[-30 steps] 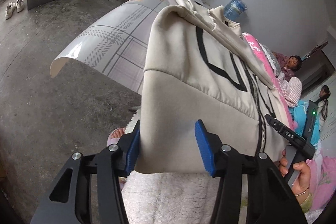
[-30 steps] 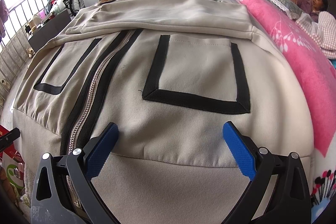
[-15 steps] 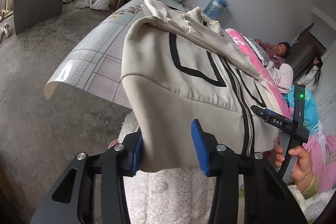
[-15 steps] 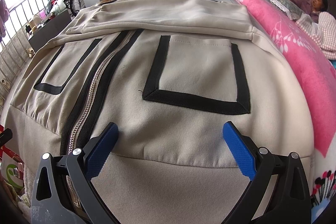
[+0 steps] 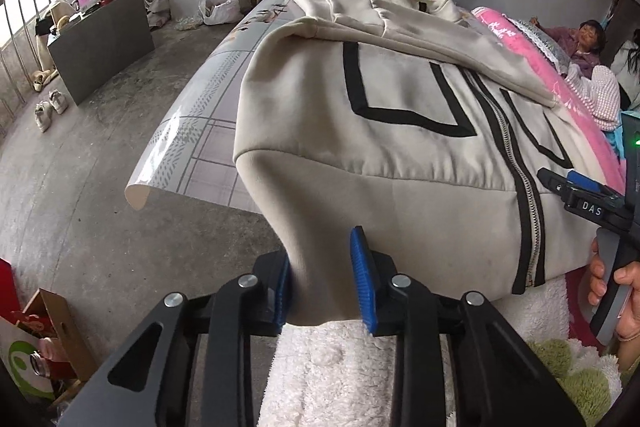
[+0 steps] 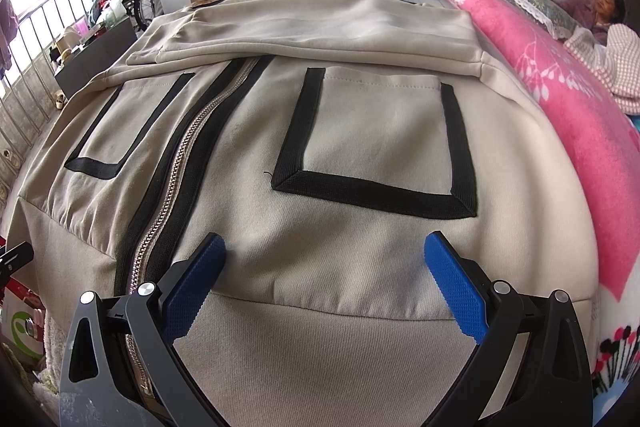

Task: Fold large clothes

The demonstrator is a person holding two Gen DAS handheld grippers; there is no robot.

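A beige zip jacket (image 5: 400,155) with black pocket outlines lies front-up on a bed, sleeves folded across the chest. My left gripper (image 5: 322,279) is closing around the jacket's bottom left hem corner, which hangs between its blue pads. My right gripper (image 6: 324,283) is wide open over the hem band (image 6: 320,355) below the right pocket (image 6: 380,155), beside the zipper (image 6: 168,219). The right gripper also shows in the left wrist view (image 5: 584,195).
A pink blanket (image 6: 560,99) lies along the jacket's right side. Two people (image 5: 592,39) sit beyond it. A patterned bed sheet (image 5: 200,131) overhangs the concrete floor (image 5: 80,187). A white fluffy cover (image 5: 340,379) lies under the hem. A cardboard box (image 5: 44,347) stands on the floor.
The left gripper's jaws have narrowed onto the hem corner and the view has swung left to right. The right gripper has stayed open in place.
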